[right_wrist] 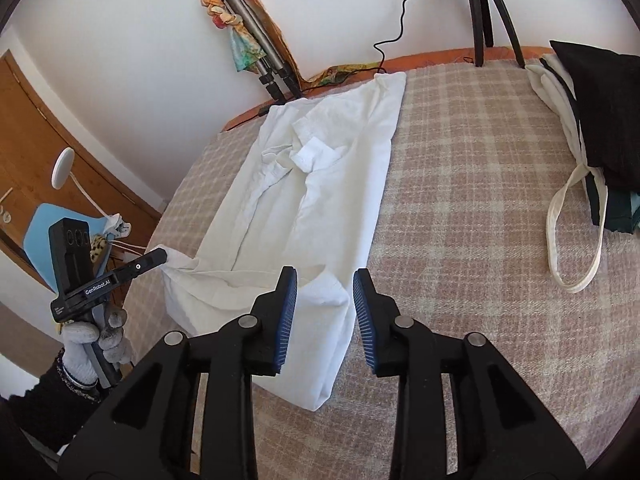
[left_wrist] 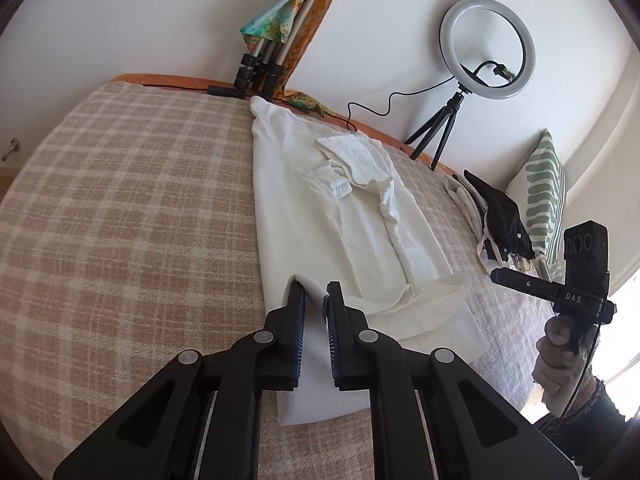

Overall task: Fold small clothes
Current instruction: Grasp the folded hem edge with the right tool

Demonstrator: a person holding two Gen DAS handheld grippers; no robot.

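"DAS" is printed in pale letters on the side of the right claw (left_wrist: 496,276) as the left wrist view shows it, and "GenRobot.AI" runs along the body of the left claw (right_wrist: 162,258) in the right wrist view. One white garment (left_wrist: 336,216) lies lengthwise on the checked bed cover (left_wrist: 120,200), partly folded, one sleeve turned in over its middle. The left claw is clamped on a fold of the garment's near hem, cloth draped over its fingertips (left_wrist: 298,284). The right claw stands apart above the hem, nothing pressed between its blue pads (right_wrist: 288,312). Two gloved hands hold the tools. One ring light (left_wrist: 486,48) stands on its tripod; one striped cushion (left_wrist: 544,196) leans behind dark clothes (left_wrist: 504,212).
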